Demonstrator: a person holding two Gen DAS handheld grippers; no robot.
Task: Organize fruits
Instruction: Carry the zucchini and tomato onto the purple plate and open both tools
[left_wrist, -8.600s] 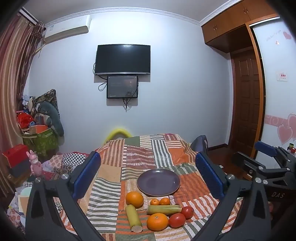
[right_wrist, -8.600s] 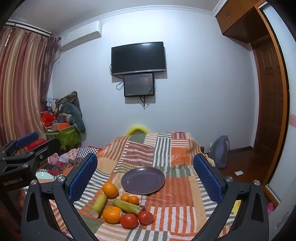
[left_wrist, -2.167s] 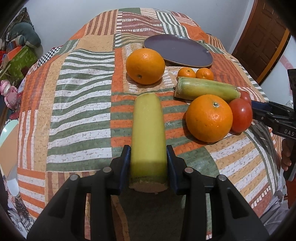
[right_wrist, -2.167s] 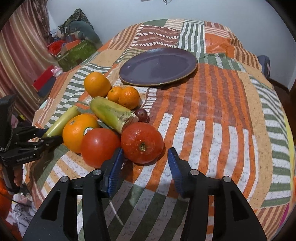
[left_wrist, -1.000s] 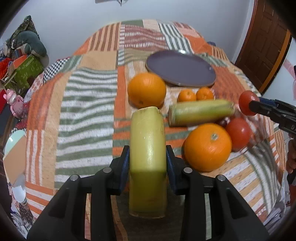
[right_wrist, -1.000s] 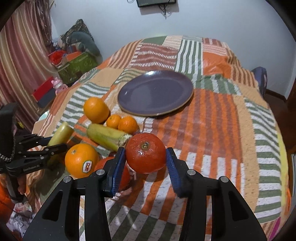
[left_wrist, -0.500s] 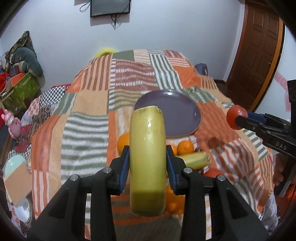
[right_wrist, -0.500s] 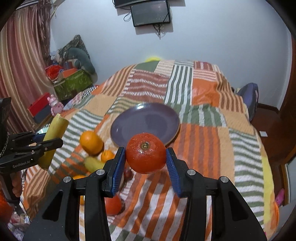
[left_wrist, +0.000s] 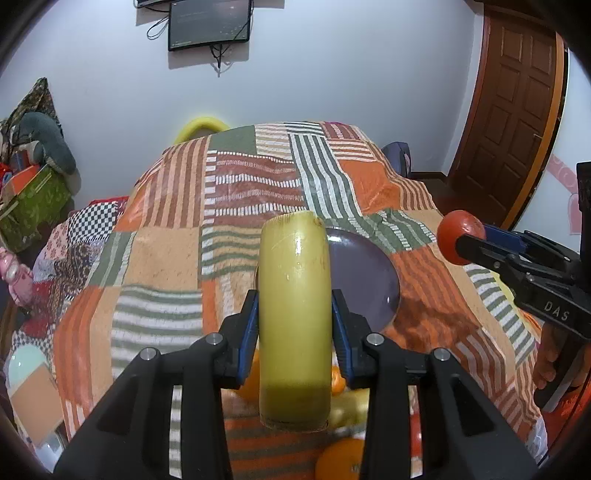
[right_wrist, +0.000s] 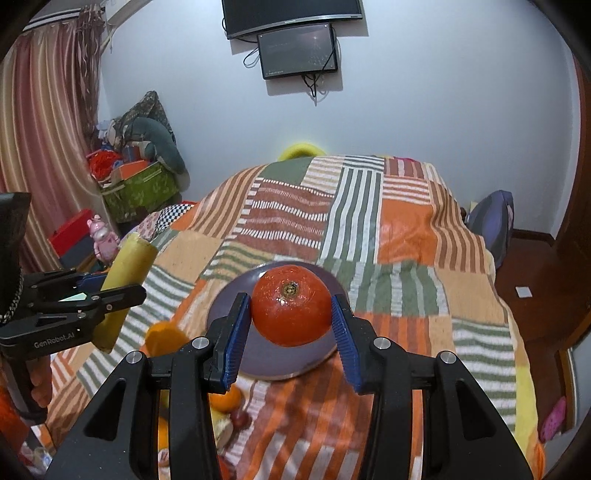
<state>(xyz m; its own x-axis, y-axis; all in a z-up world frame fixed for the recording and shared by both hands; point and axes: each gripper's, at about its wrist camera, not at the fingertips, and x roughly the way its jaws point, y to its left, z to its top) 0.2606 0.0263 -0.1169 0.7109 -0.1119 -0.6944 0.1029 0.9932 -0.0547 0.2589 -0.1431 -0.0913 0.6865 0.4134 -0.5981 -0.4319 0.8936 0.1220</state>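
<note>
My left gripper (left_wrist: 294, 325) is shut on a yellow-green stalk piece (left_wrist: 294, 295), a thick cylinder held lengthwise and raised over the bed; the same stalk (right_wrist: 125, 284) shows at the left of the right wrist view. My right gripper (right_wrist: 291, 321) is shut on a red tomato (right_wrist: 291, 308), also visible as a tomato (left_wrist: 460, 236) at the right of the left wrist view. Both hang in front of the purple plate (left_wrist: 364, 273) (right_wrist: 258, 354) on the patchwork quilt. Oranges (right_wrist: 164, 338) and other fruit lie low near the quilt's front, mostly hidden by the grippers.
The striped patchwork quilt (left_wrist: 170, 258) covers the bed. A green box with piled clothes (right_wrist: 140, 184) stands at the left wall, a backpack (right_wrist: 493, 221) at the right, a brown door (left_wrist: 517, 110) beyond. Two screens (right_wrist: 295, 37) hang on the far wall.
Both grippers have risen with their fruit and moved toward the plate; the fruit pile has dropped to the bottom of both views. The grips are unchanged.
</note>
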